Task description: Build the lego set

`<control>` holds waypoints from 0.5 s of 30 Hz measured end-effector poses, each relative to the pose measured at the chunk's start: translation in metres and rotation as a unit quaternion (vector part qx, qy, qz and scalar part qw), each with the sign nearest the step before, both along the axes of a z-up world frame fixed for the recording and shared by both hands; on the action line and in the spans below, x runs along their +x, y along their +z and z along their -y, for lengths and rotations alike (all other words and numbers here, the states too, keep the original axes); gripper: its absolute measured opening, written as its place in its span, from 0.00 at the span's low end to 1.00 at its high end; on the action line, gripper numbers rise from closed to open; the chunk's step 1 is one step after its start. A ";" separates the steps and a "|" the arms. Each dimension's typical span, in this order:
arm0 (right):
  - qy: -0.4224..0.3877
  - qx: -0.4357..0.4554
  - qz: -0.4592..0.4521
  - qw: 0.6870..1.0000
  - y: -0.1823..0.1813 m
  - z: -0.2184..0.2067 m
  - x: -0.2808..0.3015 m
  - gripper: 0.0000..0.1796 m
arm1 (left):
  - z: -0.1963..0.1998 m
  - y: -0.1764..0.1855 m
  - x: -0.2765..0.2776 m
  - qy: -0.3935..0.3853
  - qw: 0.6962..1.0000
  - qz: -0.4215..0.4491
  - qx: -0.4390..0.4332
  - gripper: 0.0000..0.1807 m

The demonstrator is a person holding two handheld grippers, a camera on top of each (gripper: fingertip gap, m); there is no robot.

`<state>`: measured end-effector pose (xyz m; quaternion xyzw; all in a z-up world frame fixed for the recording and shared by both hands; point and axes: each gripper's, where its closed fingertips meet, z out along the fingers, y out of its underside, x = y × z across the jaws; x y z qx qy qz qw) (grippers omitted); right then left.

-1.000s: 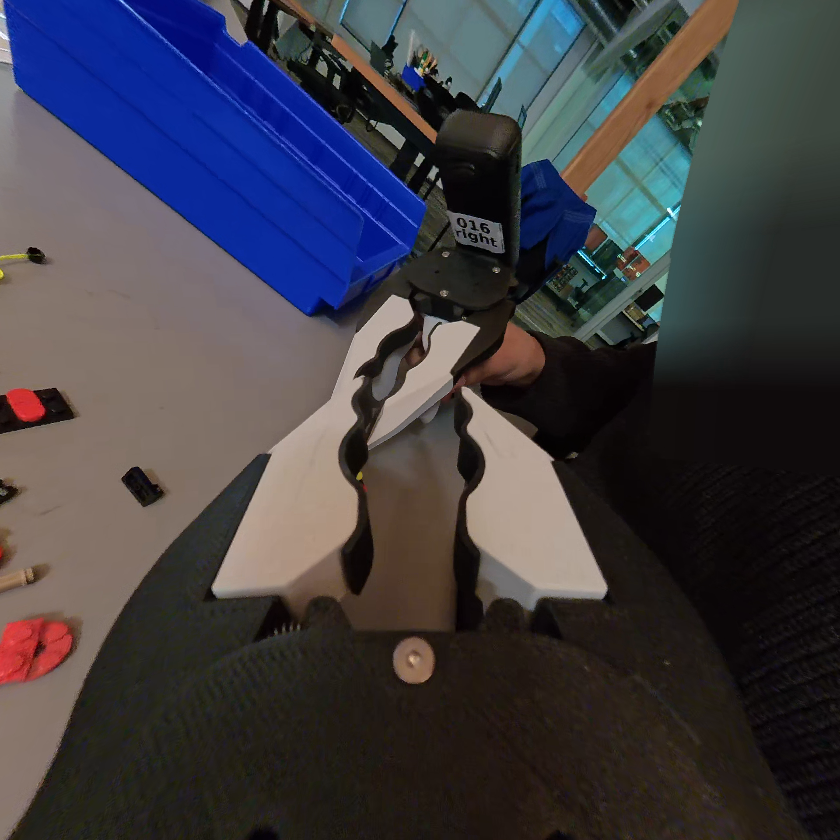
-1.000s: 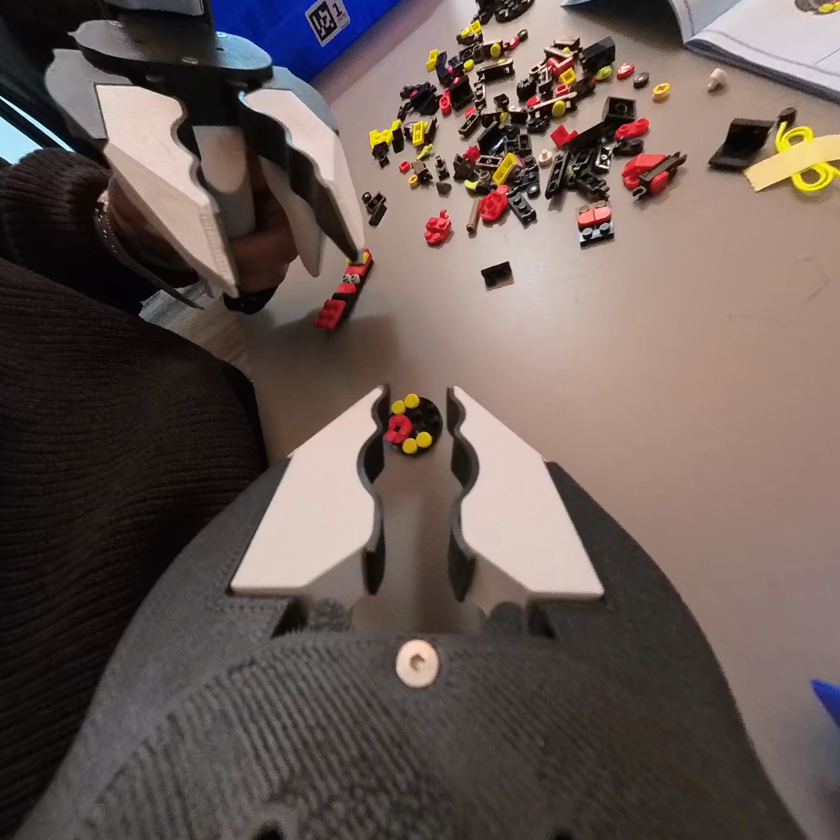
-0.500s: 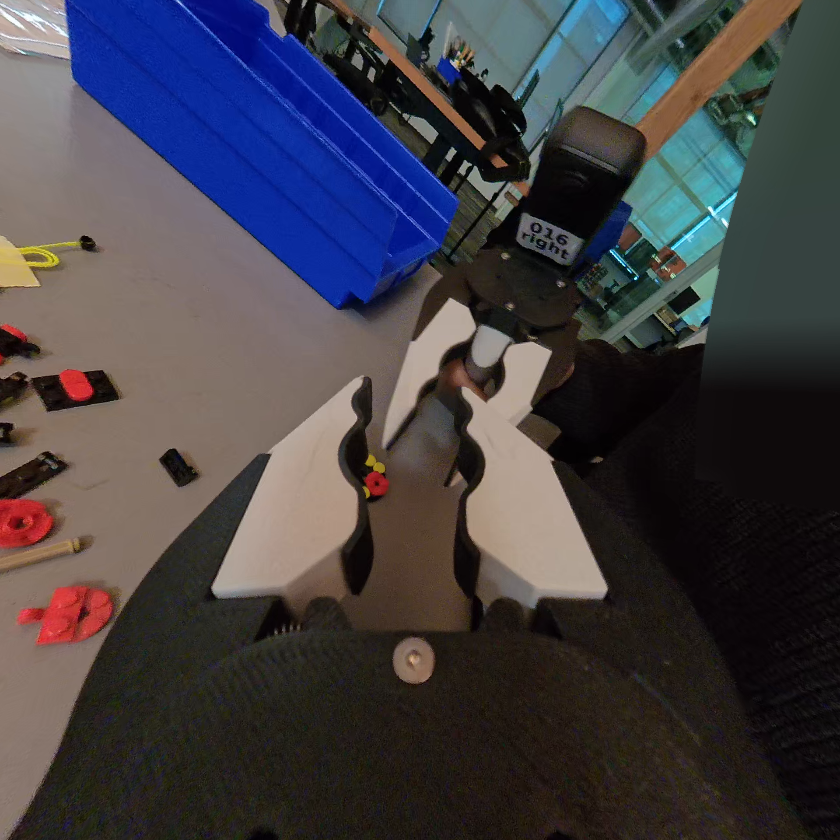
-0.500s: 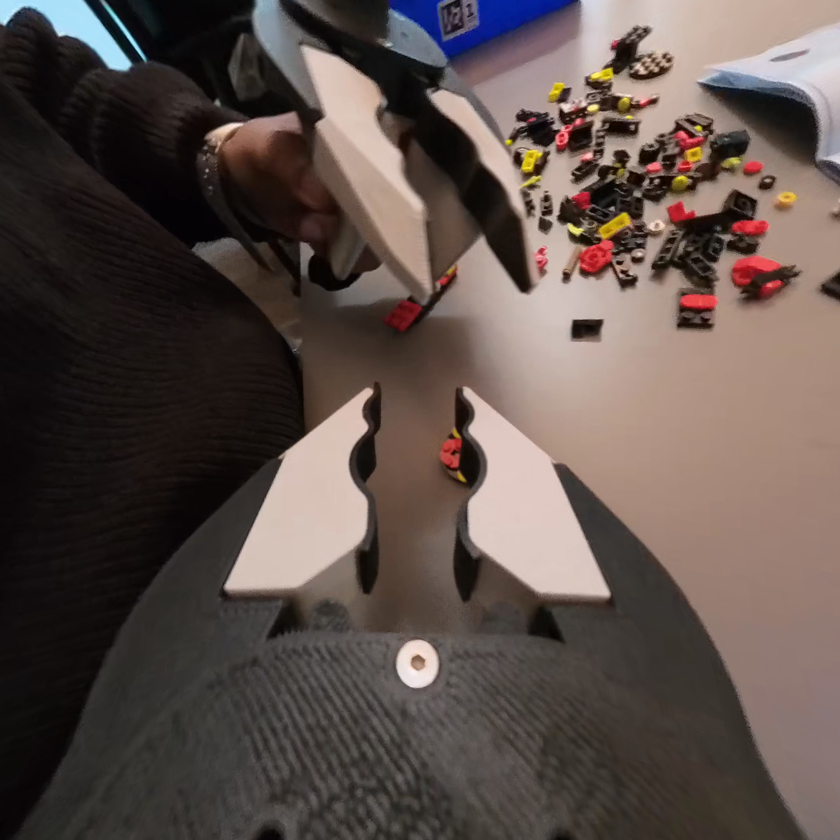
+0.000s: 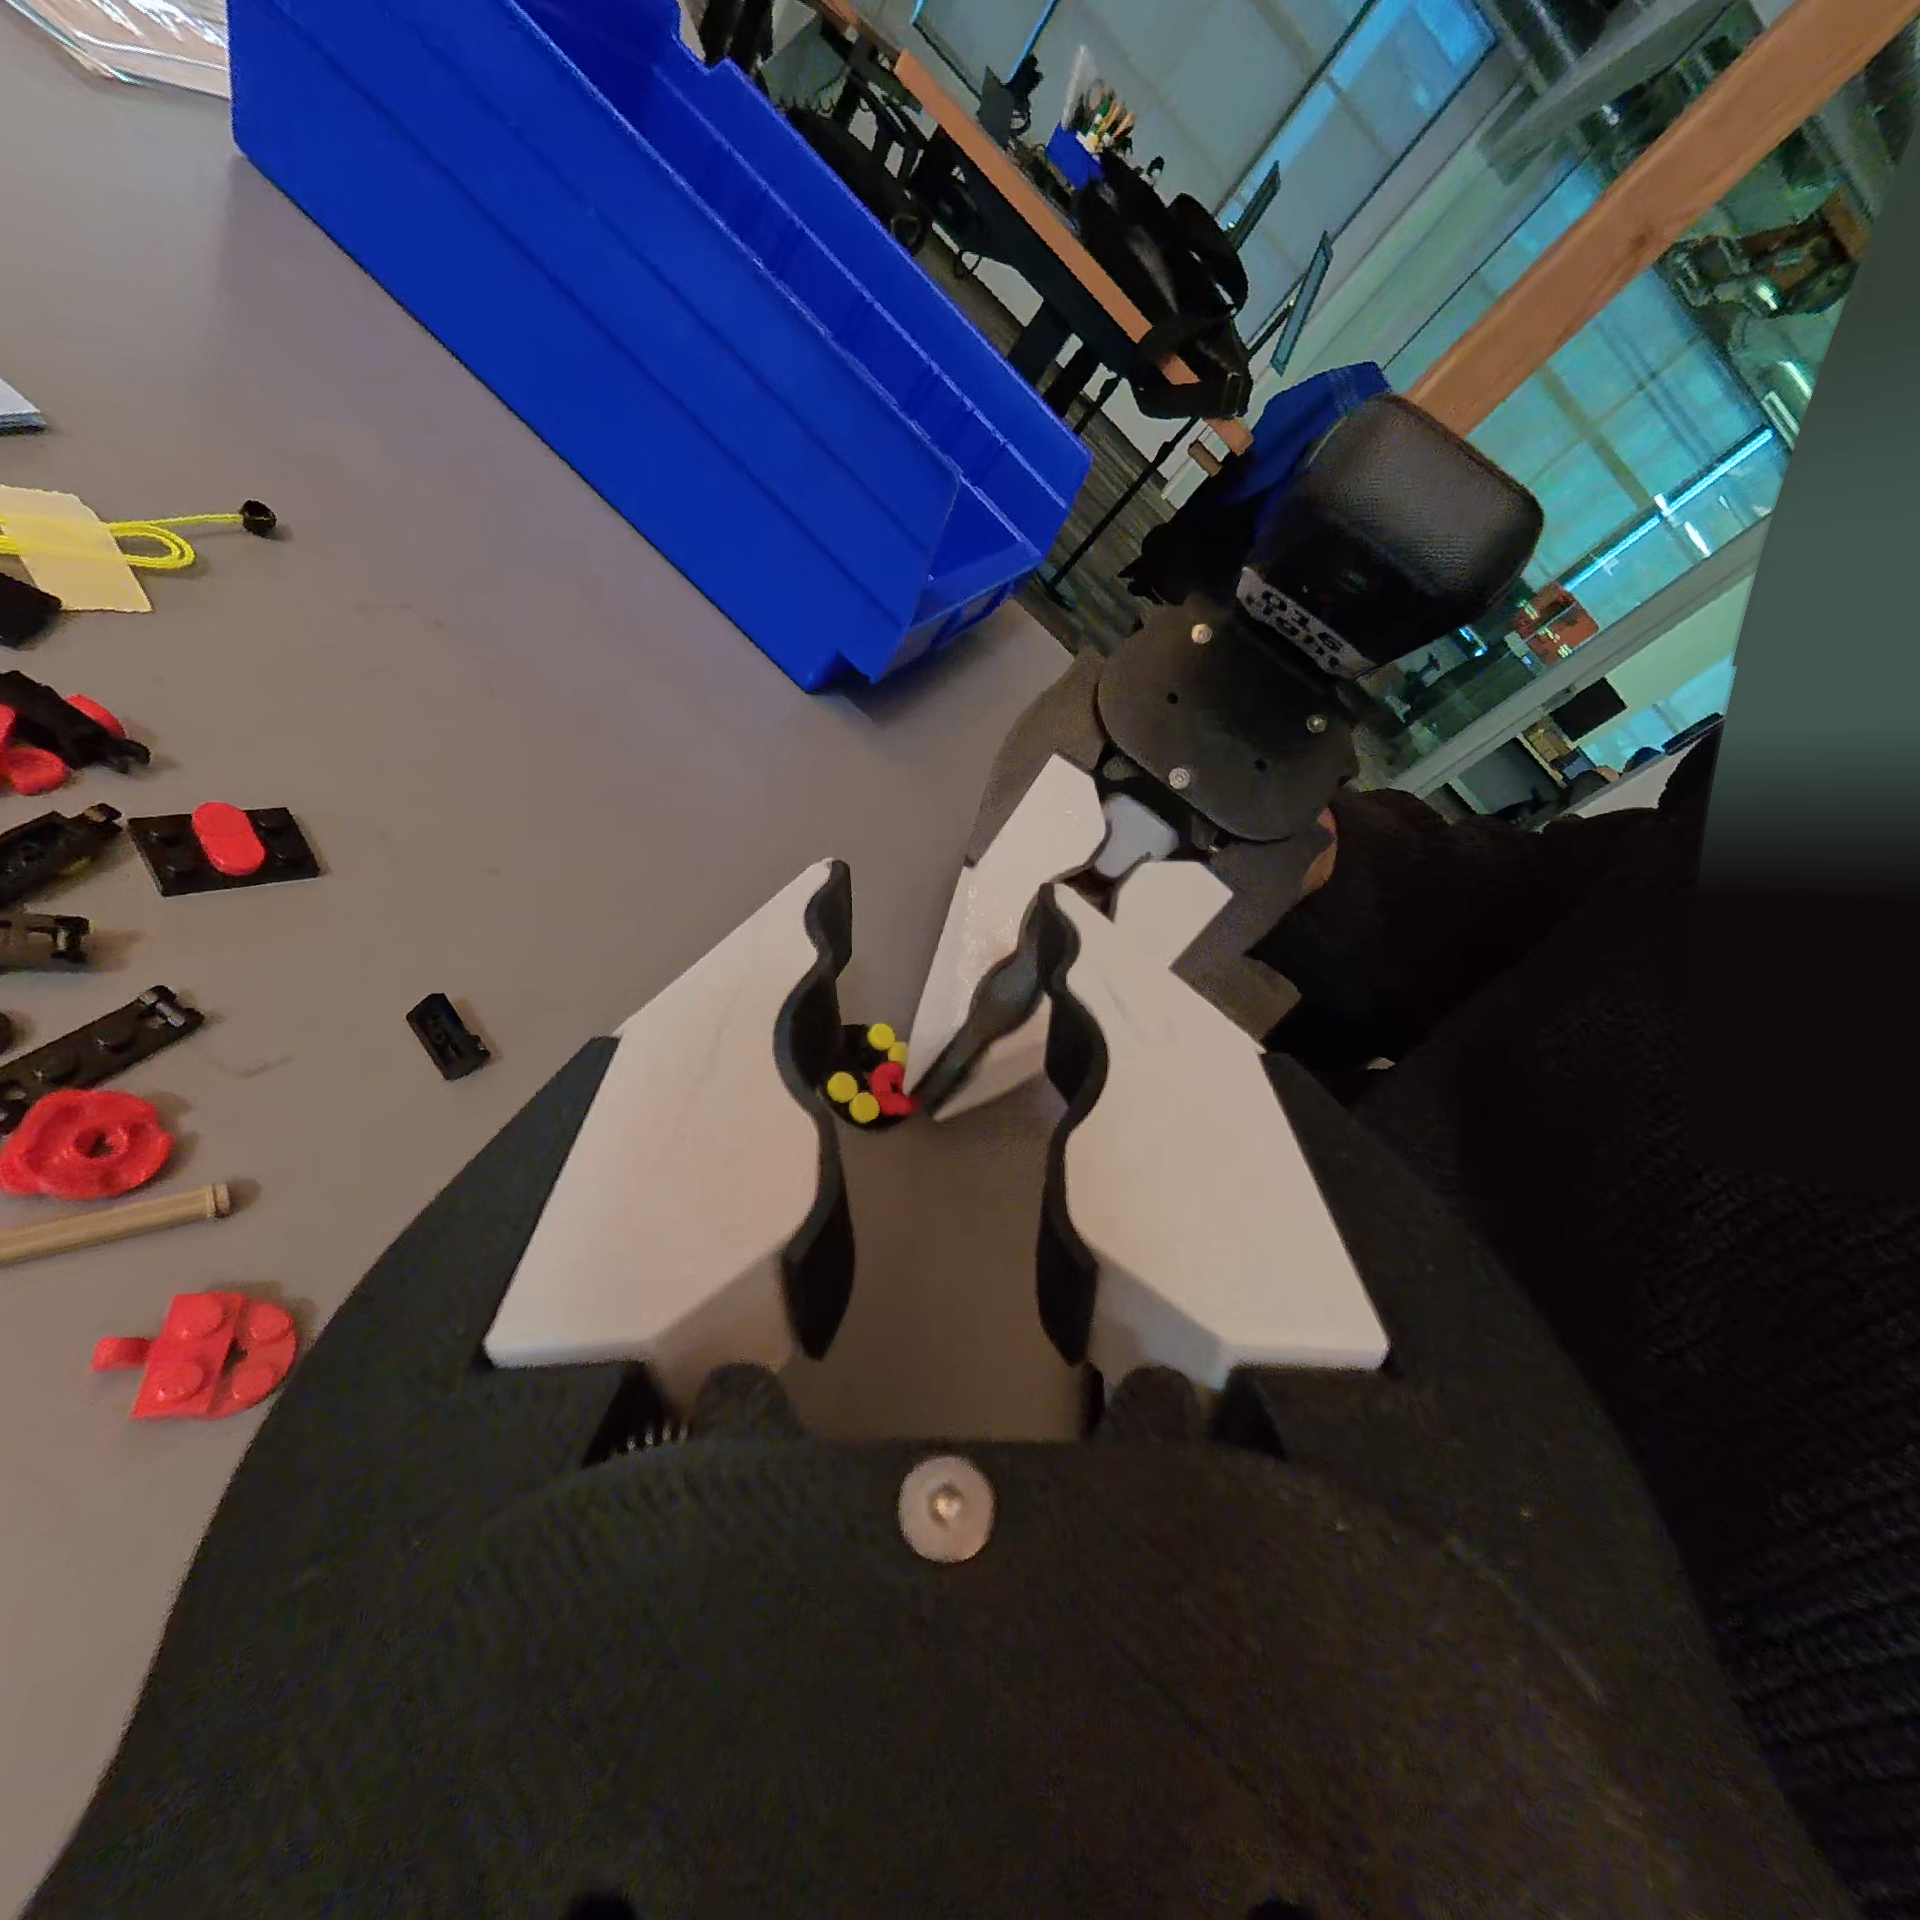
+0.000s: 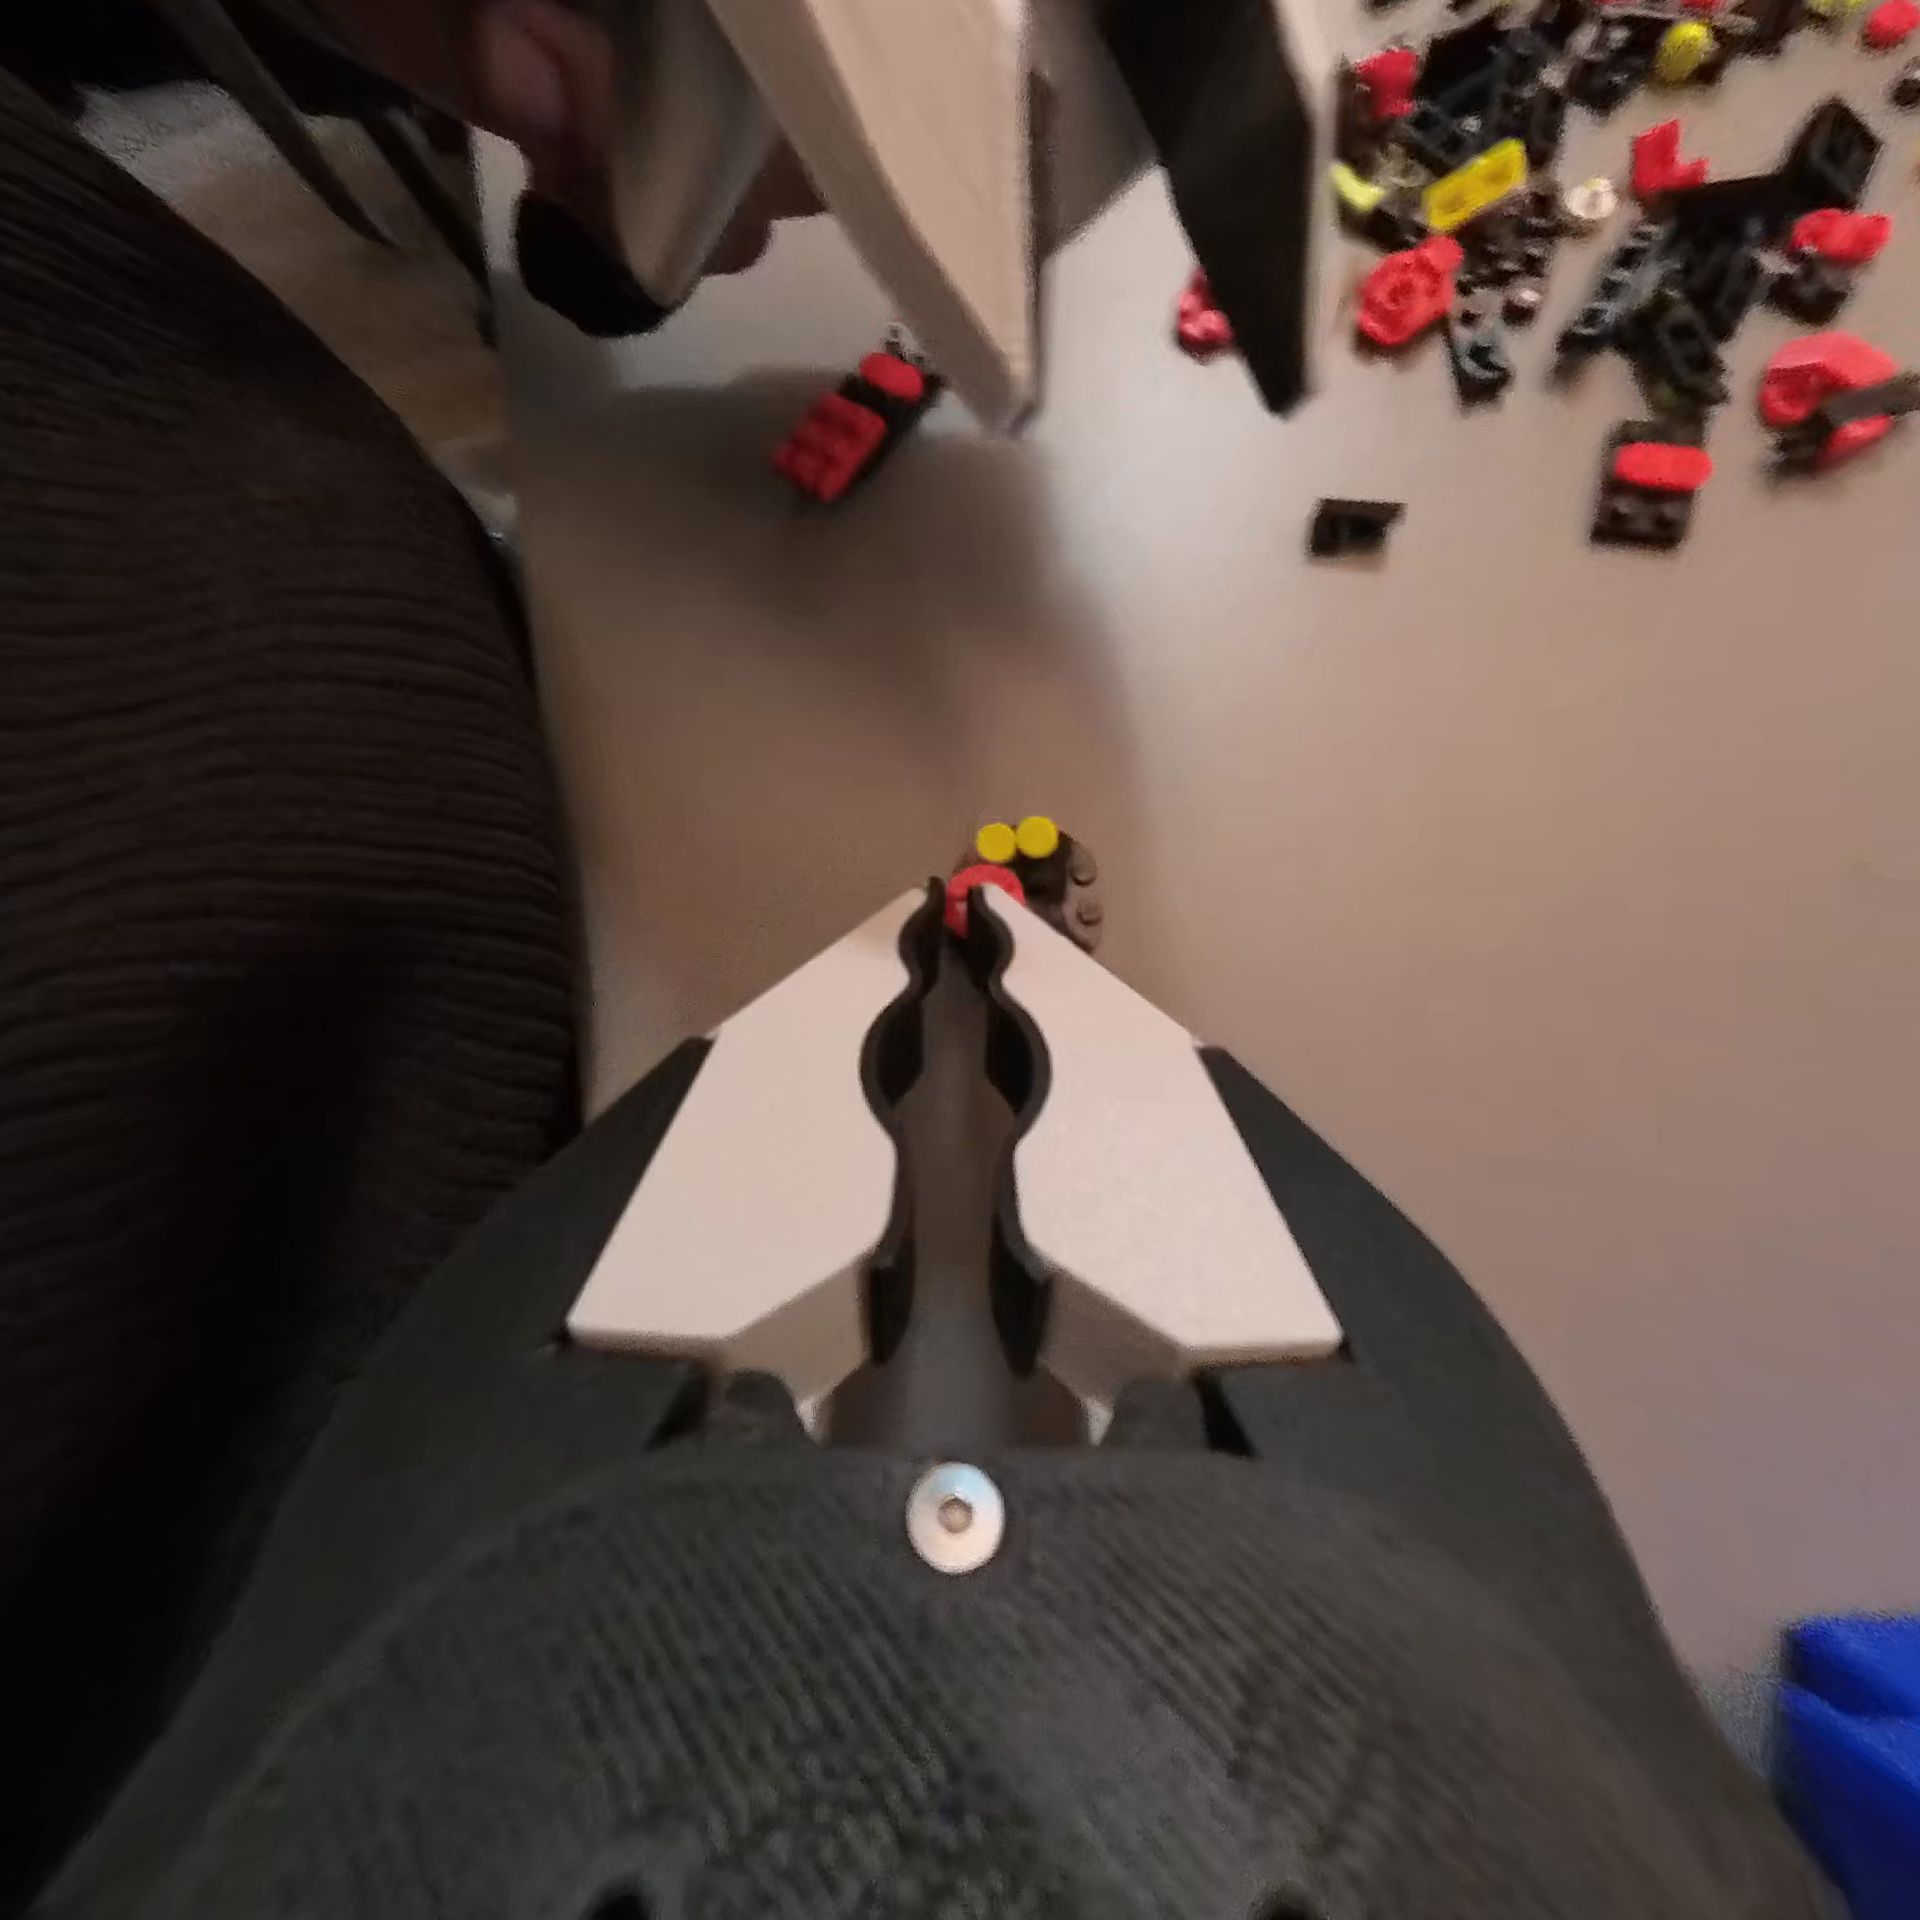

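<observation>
Lego round black plate (image 6: 1070,894) with yellow studs (image 6: 1016,840) and a red piece (image 6: 977,896) sits on the grey surface (image 6: 1455,935), close to the person's dark sweater (image 6: 260,831).

Right claw (image 6: 966,914): fingers nearly together, tips pinched on the red piece on the plate. Left wrist view shows the same: right claw (image 5: 925,1096) comes in from 1 o'clock, tips down on the red piece (image 5: 888,1083).

Left claw (image 5: 940,925): fingers apart, nothing between them. The plate (image 5: 868,1081) sits just inside its left finger; can't tell if they touch. In the right wrist view the left claw (image 6: 1143,405) hangs at 12 o'clock above the surface, blurred.

Outward:
- red-and-black brick assembly (image 6: 847,426) at 11 o'clock of the plate in the right wrist view, under the left claw
- small black piece (image 6: 1351,528) alone at 2 o'clock
- loose pile of red, black and yellow parts (image 6: 1610,239) at 1–2 o'clock, blurred
- left wrist view, 9 o'clock side: red round part (image 5: 83,1143), tan axle (image 5: 114,1221), red plate (image 5: 208,1351), black plate with red top (image 5: 223,847), small black clip (image 5: 447,1034)
- blue bin (image 5: 623,312) at 11–12 o'clock in the left wrist view, at the far edge of the surface
</observation>
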<state>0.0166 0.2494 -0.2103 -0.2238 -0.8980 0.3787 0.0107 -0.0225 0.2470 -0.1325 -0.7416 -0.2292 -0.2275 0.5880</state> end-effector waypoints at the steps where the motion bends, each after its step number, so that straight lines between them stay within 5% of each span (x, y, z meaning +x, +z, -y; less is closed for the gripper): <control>1: -0.012 0.009 -0.005 1.000 0.000 -0.005 -0.004 0.01 | 0.000 0.000 0.000 0.000 1.000 -0.001 -0.001 0.18; 15: -0.064 0.000 -0.035 0.997 0.009 -0.016 -0.021 0.07 | 0.000 -0.009 -0.002 0.004 1.000 0.010 -0.023 0.18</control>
